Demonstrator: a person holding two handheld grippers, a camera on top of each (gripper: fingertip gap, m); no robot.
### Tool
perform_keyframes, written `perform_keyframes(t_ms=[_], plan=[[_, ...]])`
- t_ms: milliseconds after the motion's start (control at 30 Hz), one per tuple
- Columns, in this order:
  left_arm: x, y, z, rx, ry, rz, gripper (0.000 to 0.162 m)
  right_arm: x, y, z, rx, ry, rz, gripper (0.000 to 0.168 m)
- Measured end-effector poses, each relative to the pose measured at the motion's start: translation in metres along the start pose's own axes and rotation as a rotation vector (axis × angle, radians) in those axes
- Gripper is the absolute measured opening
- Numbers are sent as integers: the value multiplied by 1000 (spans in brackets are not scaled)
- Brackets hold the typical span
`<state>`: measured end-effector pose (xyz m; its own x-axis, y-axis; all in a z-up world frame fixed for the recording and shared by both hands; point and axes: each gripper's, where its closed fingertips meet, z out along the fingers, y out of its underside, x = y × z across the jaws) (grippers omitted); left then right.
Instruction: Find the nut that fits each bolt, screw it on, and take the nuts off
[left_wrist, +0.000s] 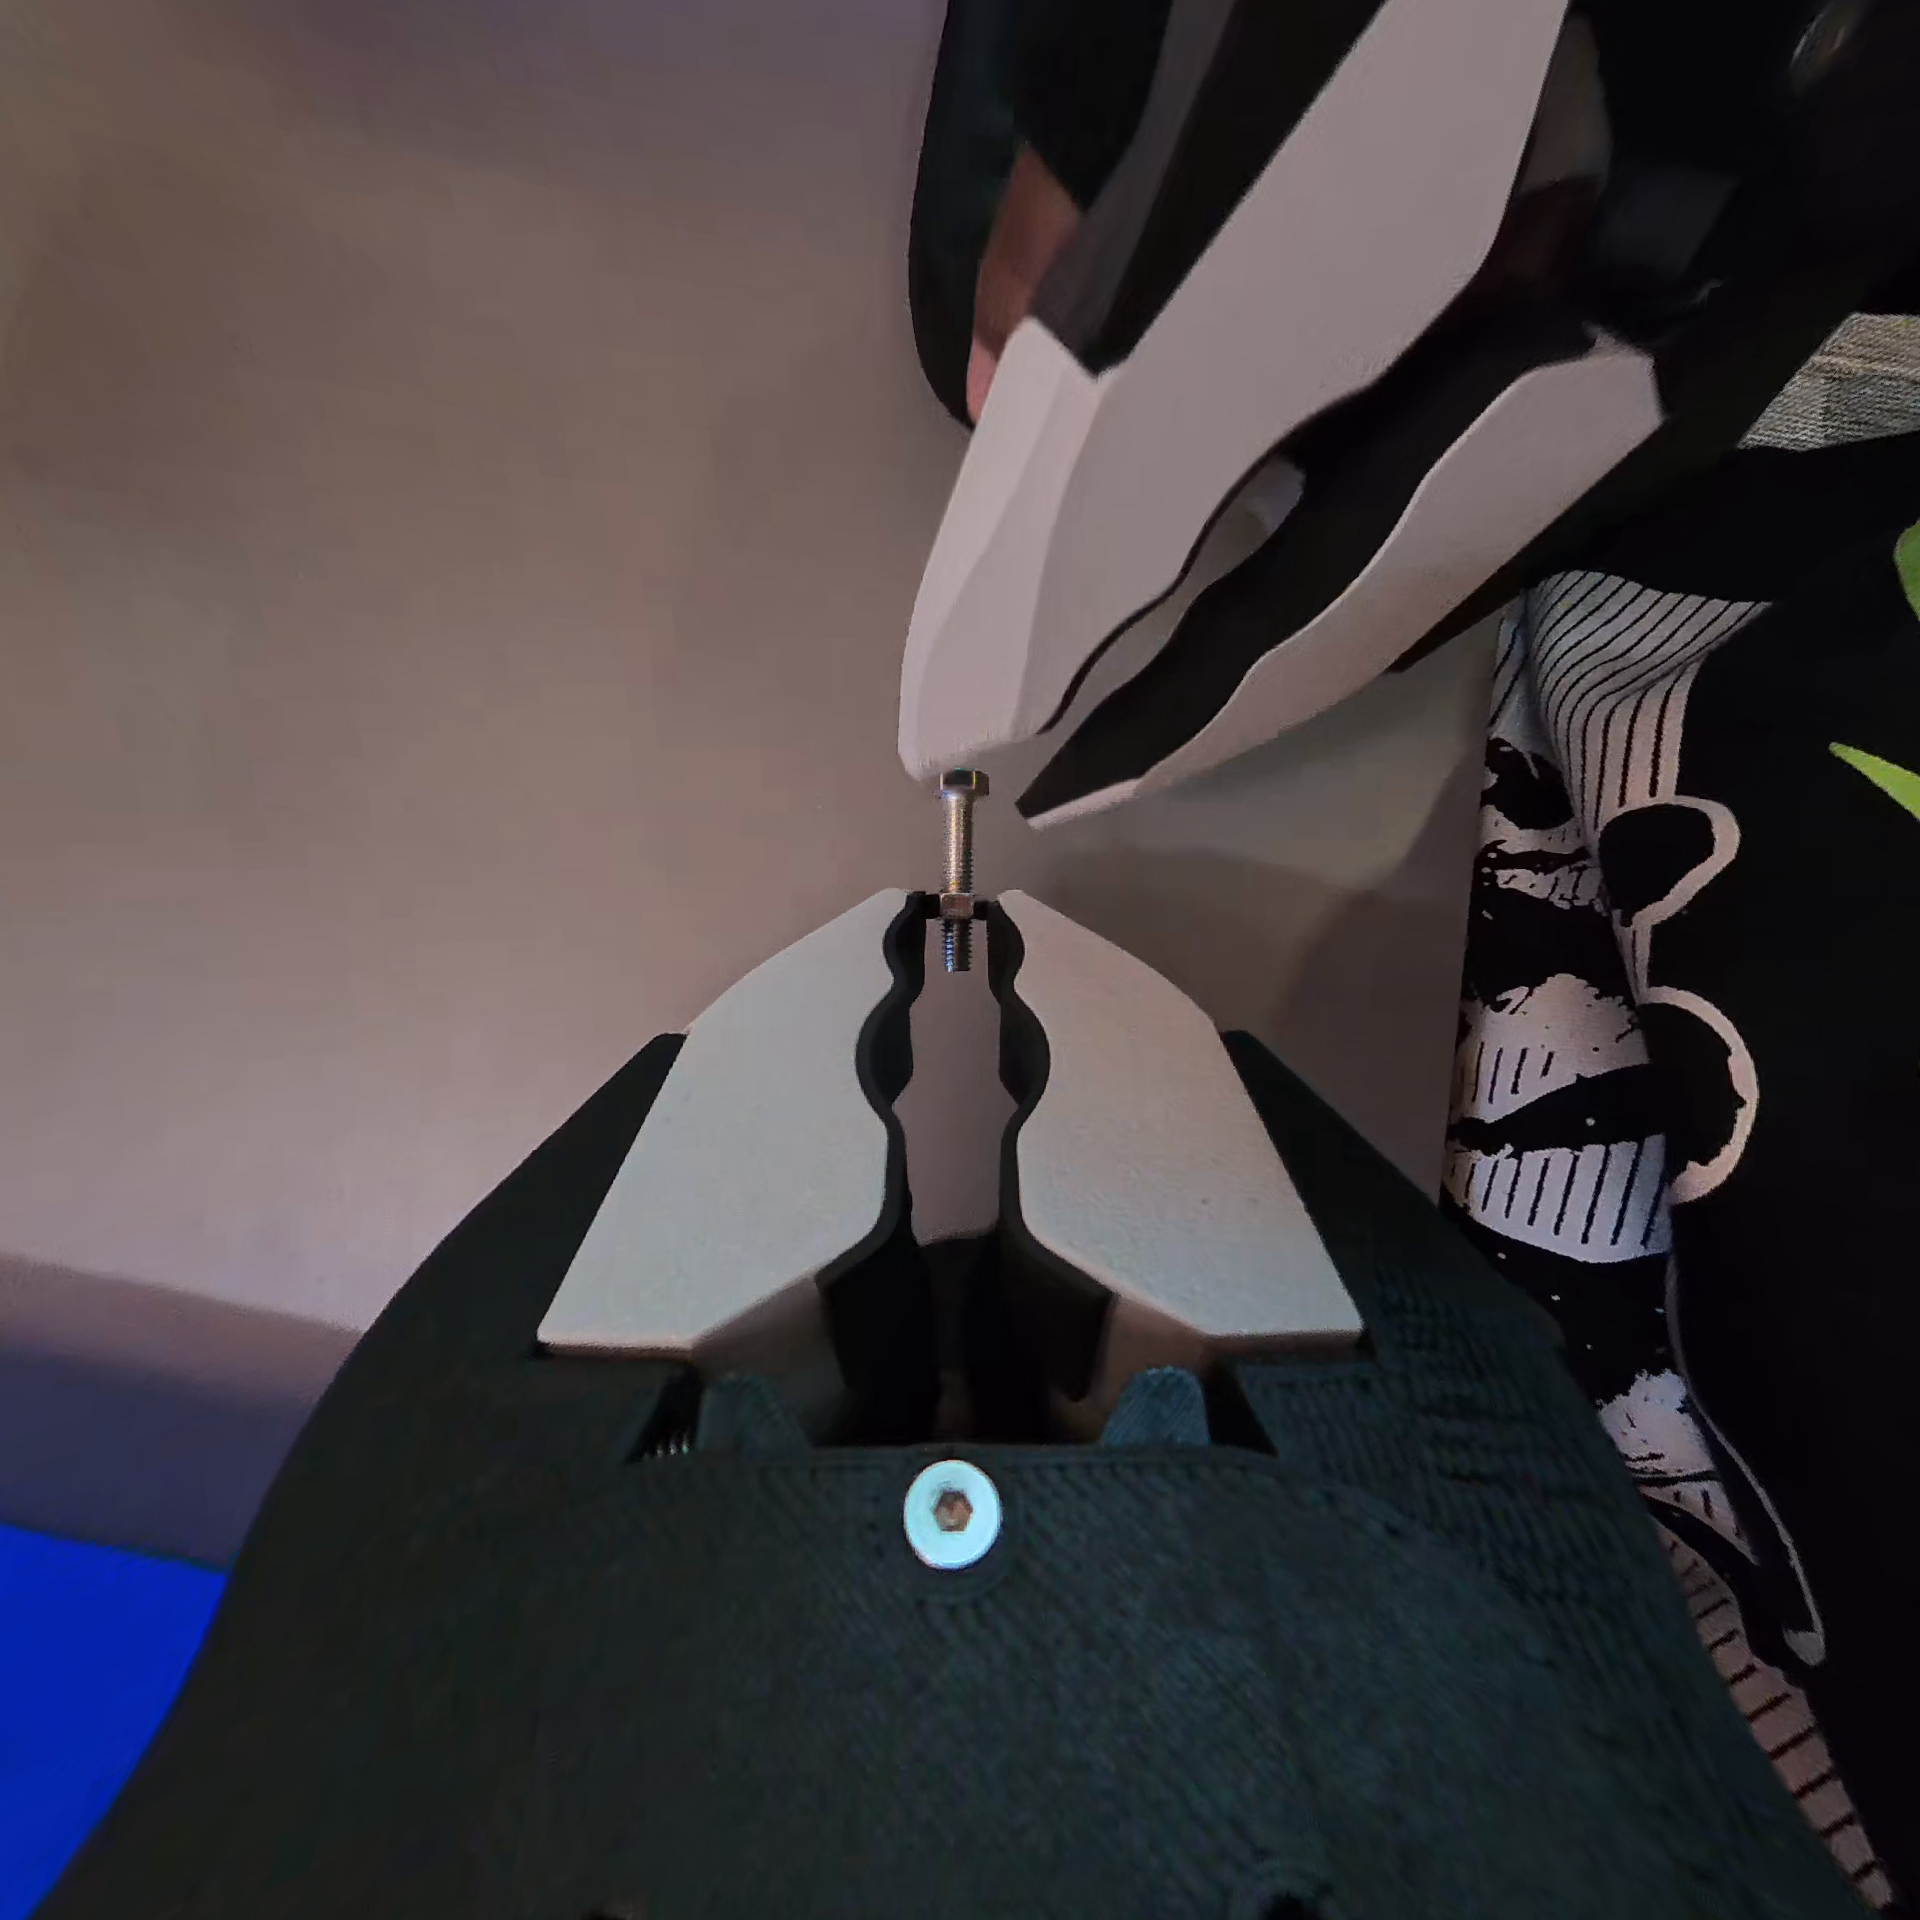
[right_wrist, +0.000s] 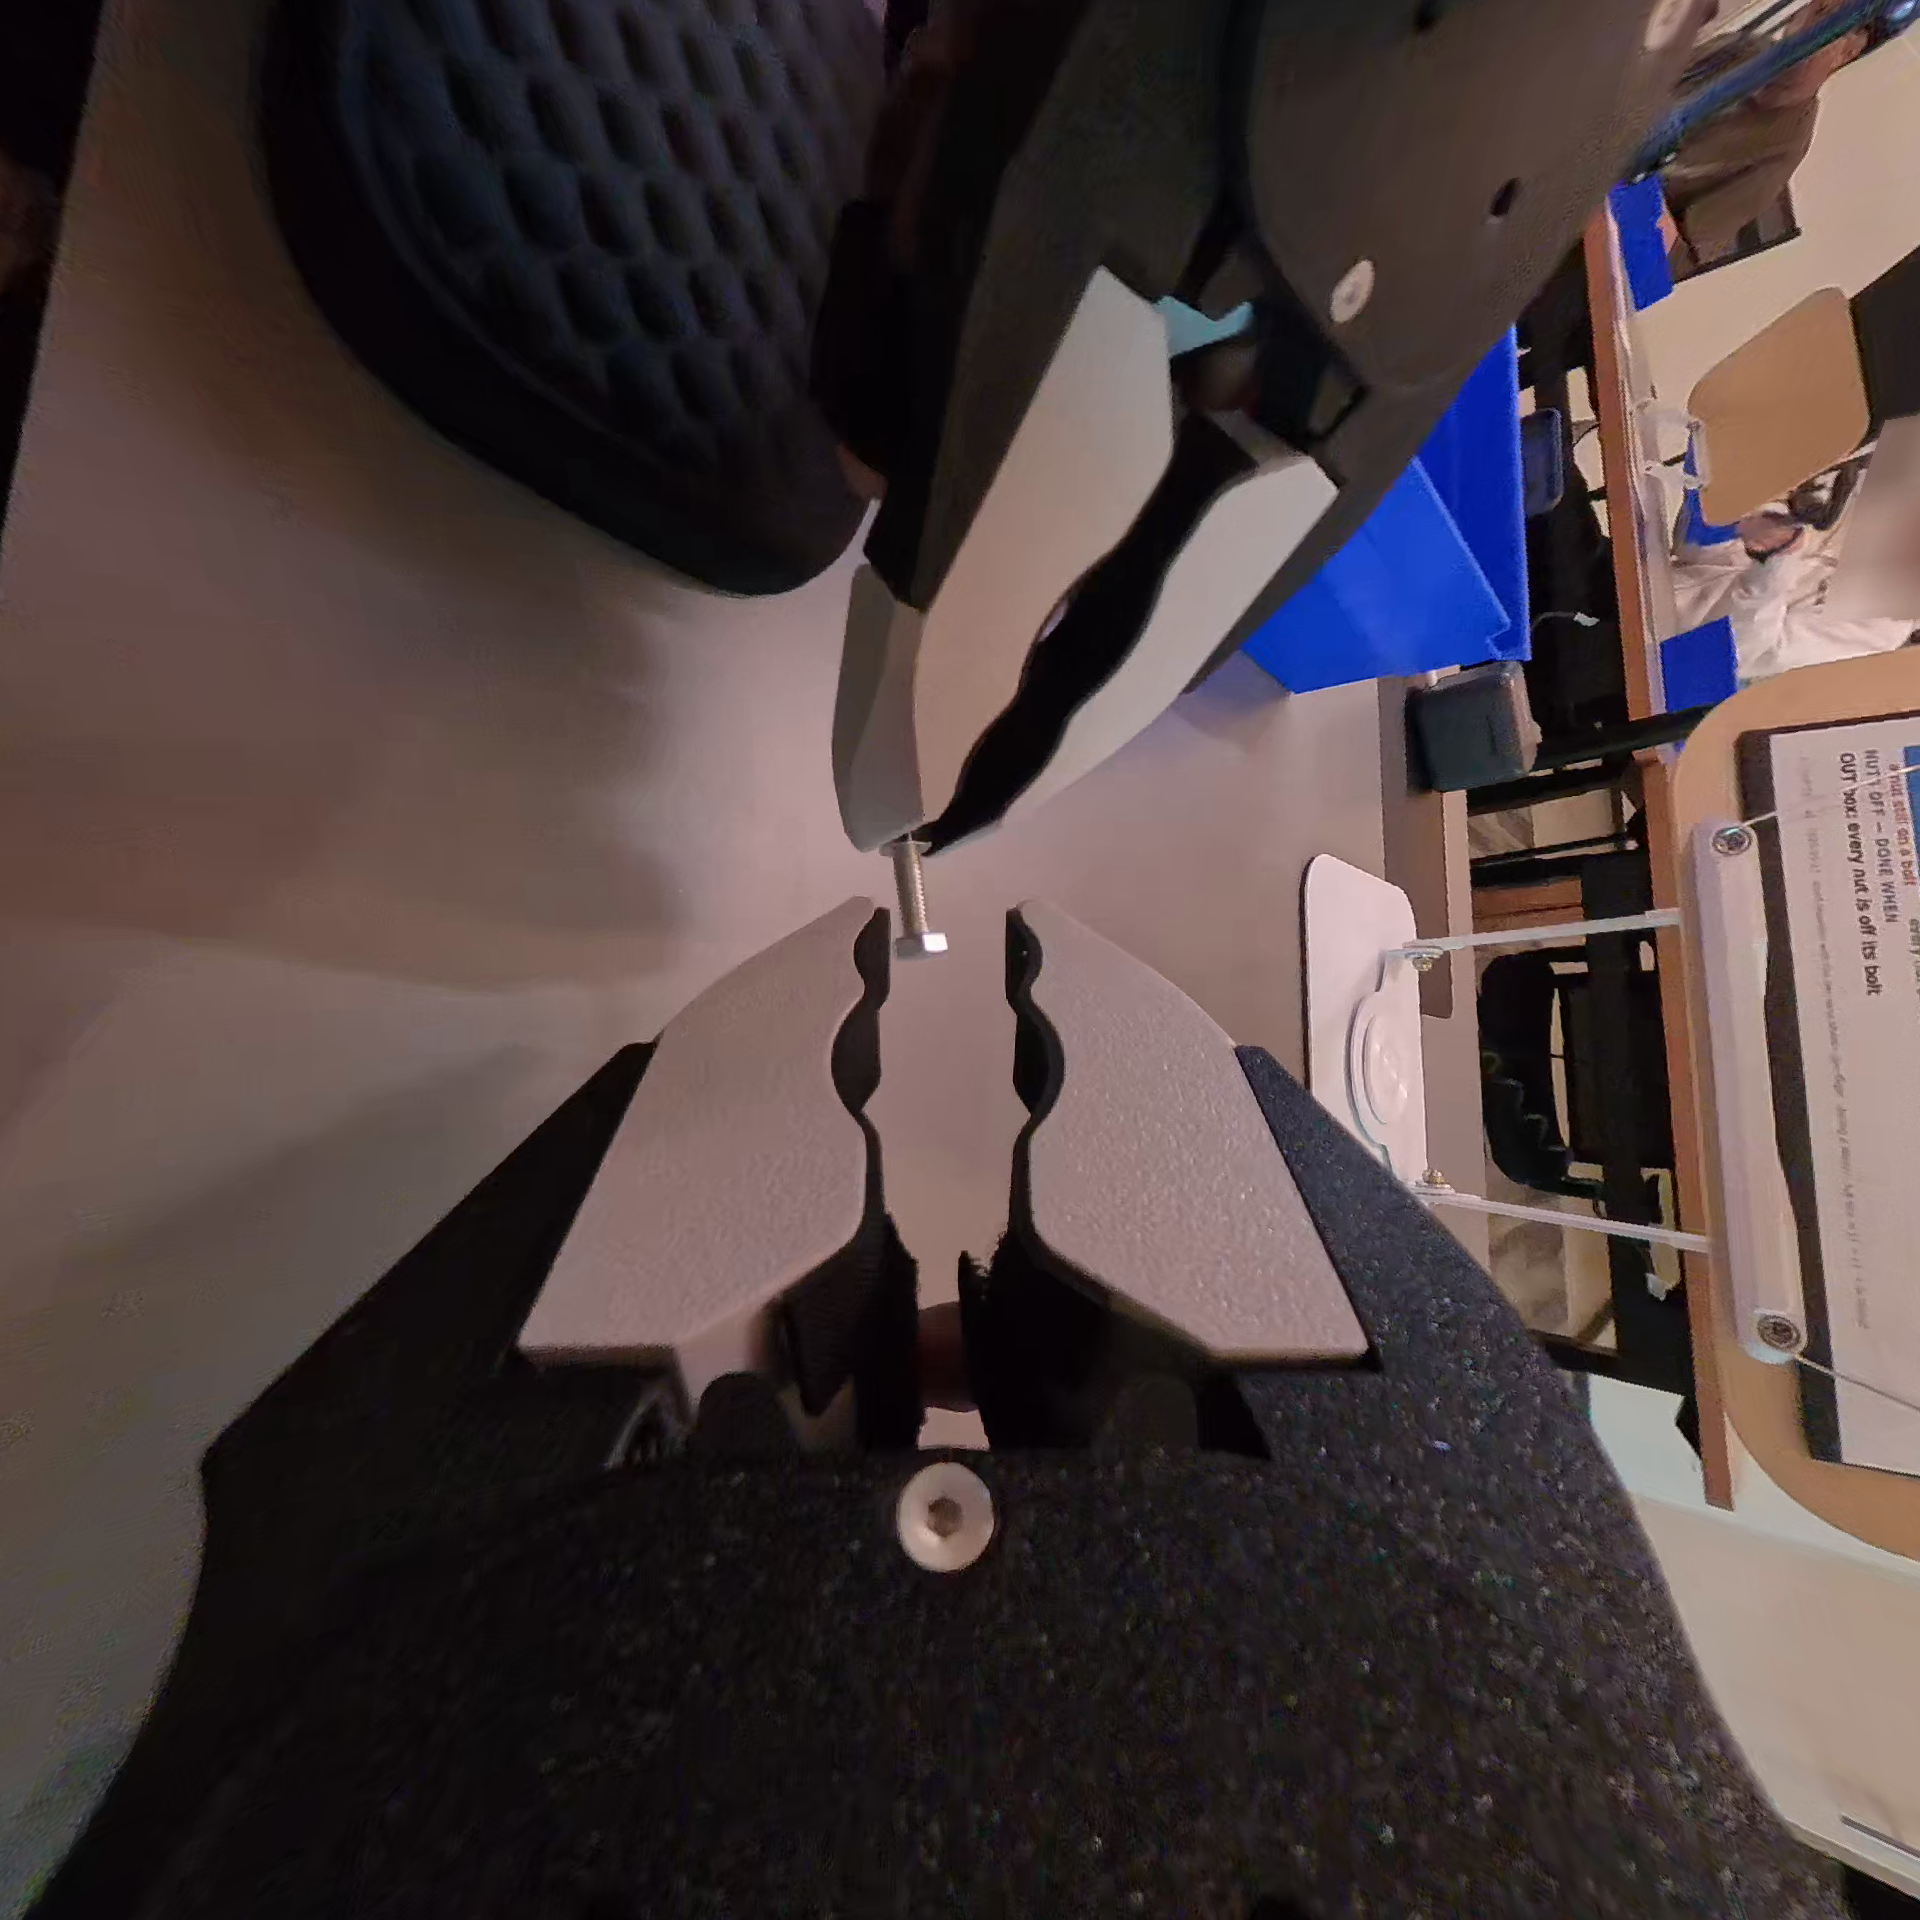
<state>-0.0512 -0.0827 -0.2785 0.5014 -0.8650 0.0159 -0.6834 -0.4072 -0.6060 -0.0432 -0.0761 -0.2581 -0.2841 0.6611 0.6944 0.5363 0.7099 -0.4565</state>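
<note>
Left wrist view: we hold a small bolt (left_wrist: 956, 868) upright above a pale table (left_wrist: 416, 727), our left gripper (left_wrist: 958, 906) pinched on the nut (left_wrist: 957, 907) threaded partway along its shaft, with the threaded end poking down between the fingertips. Our right gripper (left_wrist: 971, 795) comes in from above with its tips parted on either side of the hexagonal head, one tip touching or just beside it; nothing is clamped there yet.

In the right wrist view the bolt head (right_wrist: 920, 943) sits off-centre, close to one finger (right_wrist: 868, 935) and apart from the other. We judge that the step in hand is turning bolt against nut. To do it well, we should centre the head between the right fingertips, close squarely on its flats, then turn along the bolt's own line while the left grip stays firm, so the small bolt does not tilt or slip free.

Blue bins (right_wrist: 1403, 540) stand at the table's far edge; what they hold we cannot see. A dark quilted bag (right_wrist: 540, 260) lies nearby.
</note>
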Motion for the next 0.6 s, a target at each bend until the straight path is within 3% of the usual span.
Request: perform_keyframes(t_ms=[200,367,467,600], plan=[[3,-3,3,7,22,3,11,-8,5,10,-49,-21,-39,14],[-1,-14,-3,74,-6,-8,12,3,8,8,-28,56,-19,6],[-11,-40,-23,293,-79,-22,15,20,10,-3,114,95,220,6],[-18,-79,-67,781,-122,-90,27,56,-2,-35,579,29,866,6]])
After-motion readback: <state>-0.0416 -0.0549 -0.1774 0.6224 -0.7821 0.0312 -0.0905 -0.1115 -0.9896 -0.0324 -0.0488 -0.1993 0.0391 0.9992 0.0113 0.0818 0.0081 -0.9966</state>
